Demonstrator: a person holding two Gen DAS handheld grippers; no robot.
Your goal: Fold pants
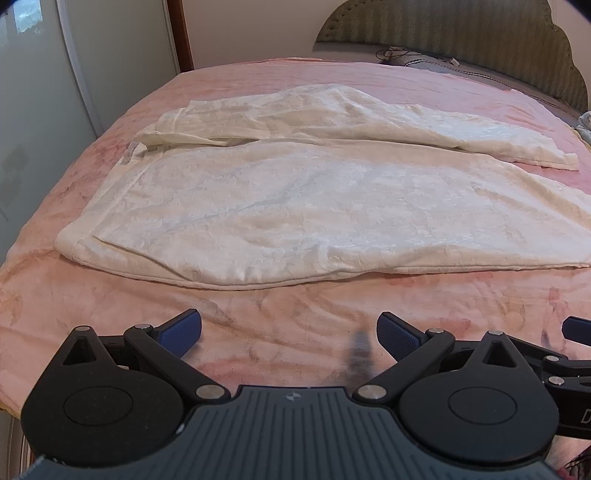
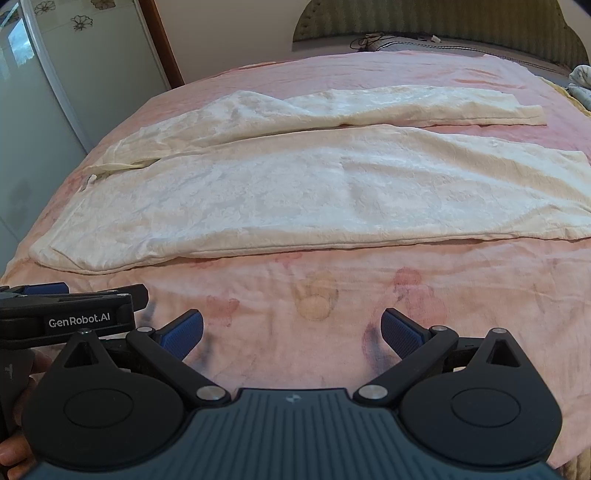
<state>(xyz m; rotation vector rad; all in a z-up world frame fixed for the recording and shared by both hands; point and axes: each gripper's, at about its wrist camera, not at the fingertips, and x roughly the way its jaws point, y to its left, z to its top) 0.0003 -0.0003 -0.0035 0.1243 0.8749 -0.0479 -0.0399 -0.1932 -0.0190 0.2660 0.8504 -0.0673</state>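
Left wrist view: cream-white textured fabric pants [image 1: 295, 206] spread flat on pink floral bed blanket [image 1: 280, 317], waistband toward the left, legs running right, far leg angled away with its hem edge near the blanket's right side. Left tongs [image 1: 289, 334] spread wide, empty, hovering over a bare blanket strip just short of the pants' near edge. Right wrist view: right tongs [image 2: 291, 334] likewise spread, empty, same open strip ahead. Padded green headboard [image 2: 443, 22] beyond; pale wardrobe door [image 2: 40, 103] at left.
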